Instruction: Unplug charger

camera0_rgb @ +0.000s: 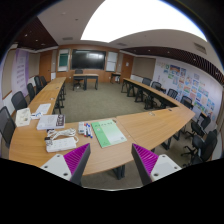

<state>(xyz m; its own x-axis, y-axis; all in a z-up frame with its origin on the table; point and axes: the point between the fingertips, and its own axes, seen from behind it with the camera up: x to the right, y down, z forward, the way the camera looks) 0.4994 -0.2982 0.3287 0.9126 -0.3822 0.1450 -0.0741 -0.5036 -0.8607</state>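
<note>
Beyond the fingertips, on the near end of a long curved wooden table [150, 128], lie the things that matter here. The gripper [112, 160] hangs above the table edge, its two purple-padded fingers [78, 162] apart with a wide gap between them and nothing in it.

Ahead of the left finger and off to its side sits a white power strip [61, 143], and close behind it another pale block [50, 122] with white cords [66, 133] trailing between them. I take the charger to be somewhere in this cluster, most likely plugged into the strip, but I cannot tell which piece it is, nor which way its plug points. The strip seems to lie with its long axis slanting across the table, roughly crosswise to the fingers.

Just ahead of the gap lies a green sheet of paper [108, 132], which is not part of the job.

So the target lies forward and to the left; the fingers would need to swing that way and drop.
</note>
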